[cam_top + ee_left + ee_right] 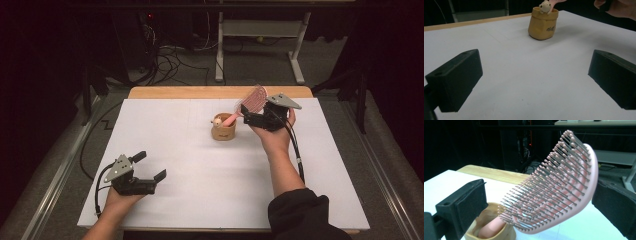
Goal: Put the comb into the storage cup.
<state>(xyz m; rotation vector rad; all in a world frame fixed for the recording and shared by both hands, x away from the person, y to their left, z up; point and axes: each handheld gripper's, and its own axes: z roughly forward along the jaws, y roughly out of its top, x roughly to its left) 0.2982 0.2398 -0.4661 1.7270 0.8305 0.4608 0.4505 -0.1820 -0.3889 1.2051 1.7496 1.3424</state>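
High view: a pink hairbrush (250, 102) leans handle-down in a small tan cup (223, 131) at the far centre of the white desk (200, 165); the right gripper (256, 116) flanks its head, jaws apart; the left gripper (150, 166) rests near left, jaws apart and empty; left gripper view: the cup (543, 23) stands far off, a small figure (545, 6) at its rim; right gripper view: the brush head (559, 187) sits between spread jaws, the left one clear, contact on the right unclear; light, rigid plastic, probably slick; the solid rim suits a grip better than the bendy bristles

Probably a lab: a white-topped table (200, 170) in a dark room, tangled cables (170, 60) and a desk frame (260, 45) behind.
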